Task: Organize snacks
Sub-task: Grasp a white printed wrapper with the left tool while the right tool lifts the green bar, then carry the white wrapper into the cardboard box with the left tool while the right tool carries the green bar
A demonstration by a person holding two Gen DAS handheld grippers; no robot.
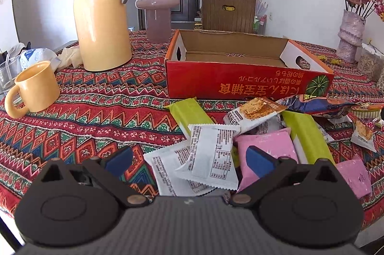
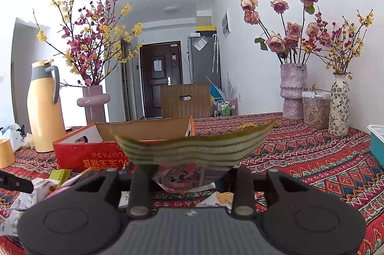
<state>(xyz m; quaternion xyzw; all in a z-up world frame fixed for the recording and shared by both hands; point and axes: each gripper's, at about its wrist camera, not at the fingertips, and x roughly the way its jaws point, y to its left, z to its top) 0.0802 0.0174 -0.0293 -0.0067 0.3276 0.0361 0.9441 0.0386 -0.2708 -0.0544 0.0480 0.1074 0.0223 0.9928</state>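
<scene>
A pile of snack packets lies on the patterned tablecloth in front of a red cardboard box whose inside shows bare. In the left wrist view my left gripper hovers open over the pile, its blue fingertips either side of a white packet, with a pink packet at the right and green packets behind. In the right wrist view my right gripper is shut on a snack bag, held above the table with its crimped green edge fanned out. The red box stands behind it to the left.
A yellow jug, a yellow mug and a glass stand left of the box. A pink vase is behind. Flower vases, a jar and a teal bin line the right side. A chair is beyond the table.
</scene>
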